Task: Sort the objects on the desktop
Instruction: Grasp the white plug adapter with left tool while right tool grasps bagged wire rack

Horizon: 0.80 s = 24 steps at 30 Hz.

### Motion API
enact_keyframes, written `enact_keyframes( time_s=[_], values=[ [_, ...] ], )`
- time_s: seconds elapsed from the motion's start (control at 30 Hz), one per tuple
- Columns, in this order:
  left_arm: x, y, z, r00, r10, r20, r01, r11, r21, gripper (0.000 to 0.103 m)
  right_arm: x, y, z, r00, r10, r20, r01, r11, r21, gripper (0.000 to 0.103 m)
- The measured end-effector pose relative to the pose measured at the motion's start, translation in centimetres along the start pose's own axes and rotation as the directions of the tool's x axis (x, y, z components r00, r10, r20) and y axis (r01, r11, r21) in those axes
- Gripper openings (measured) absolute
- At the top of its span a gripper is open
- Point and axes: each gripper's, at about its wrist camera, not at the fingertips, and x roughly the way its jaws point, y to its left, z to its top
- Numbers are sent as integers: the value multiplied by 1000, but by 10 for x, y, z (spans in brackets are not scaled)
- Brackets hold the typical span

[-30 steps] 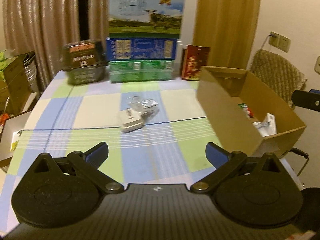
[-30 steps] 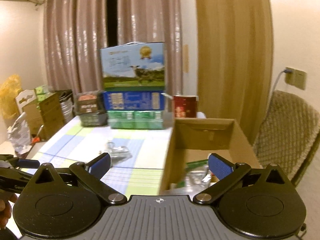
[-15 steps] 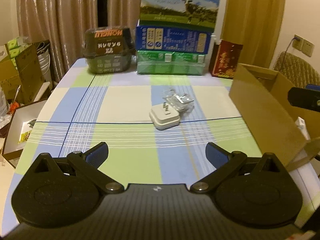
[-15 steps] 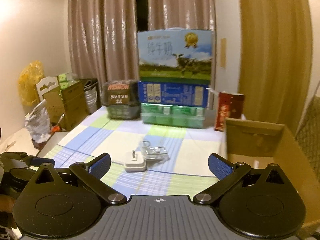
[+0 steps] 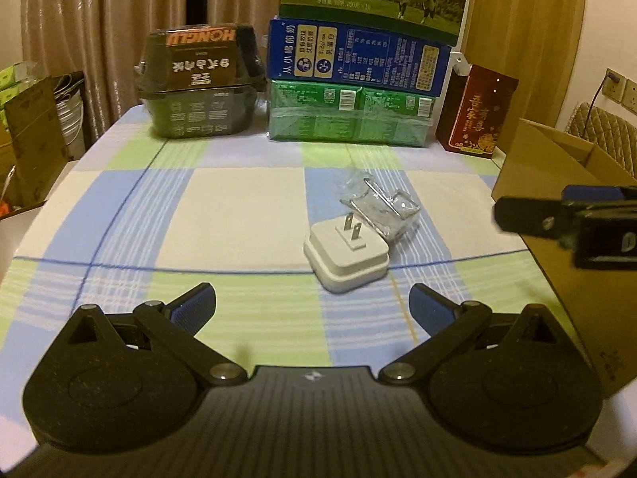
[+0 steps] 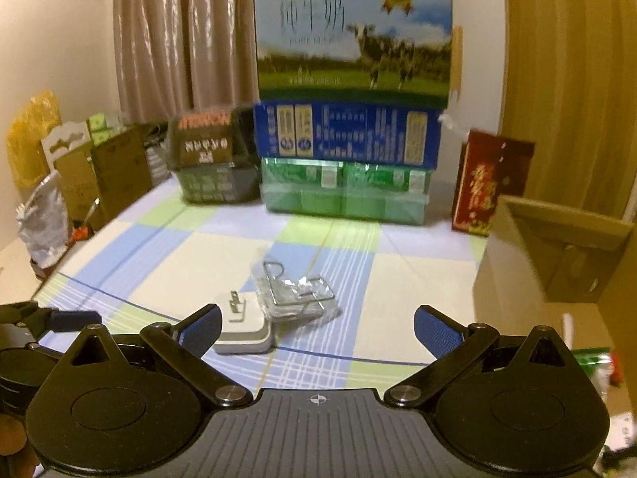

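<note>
A white plug adapter [image 5: 345,259] lies prongs-up on the checked tablecloth [image 5: 239,215], touching a clear plastic packet with a wire clip [image 5: 384,209] just behind it. My left gripper [image 5: 312,306] is open and empty, a short way in front of the adapter. In the right wrist view the adapter [image 6: 242,328] sits just beyond my left fingertip, the packet [image 6: 296,294] to its right. My right gripper [image 6: 316,328] is open and empty above the table's near edge. The brown cardboard box [image 5: 557,183] stands at the right.
Stacked cartons [image 5: 358,59] line the back: a milk box, a blue box, green packs. A dark basket [image 5: 199,83] stands left of them, a red box [image 5: 475,113] to the right. The cardboard box [image 6: 557,263] holds several packets. Clutter stands off the table's left side [image 6: 79,167].
Both grippers have swung left and moved closer to the adapter and packet, which now sit nearer and more central. The cardboard box has slid toward the right edge of both views.
</note>
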Motion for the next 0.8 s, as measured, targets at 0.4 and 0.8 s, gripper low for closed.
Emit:
enact_keyframes(
  time_s=[0.4,0.8],
  values=[
    [70,-11,11,998,-65,0,65,997,49,102,62,-16,5,999,-10,-51,11,1000,29,95],
    [91,3,17,999,-43,-11,44,998,50,63,81,-18,4,999,-12,-45,12,1000,-1,95]
  ],
)
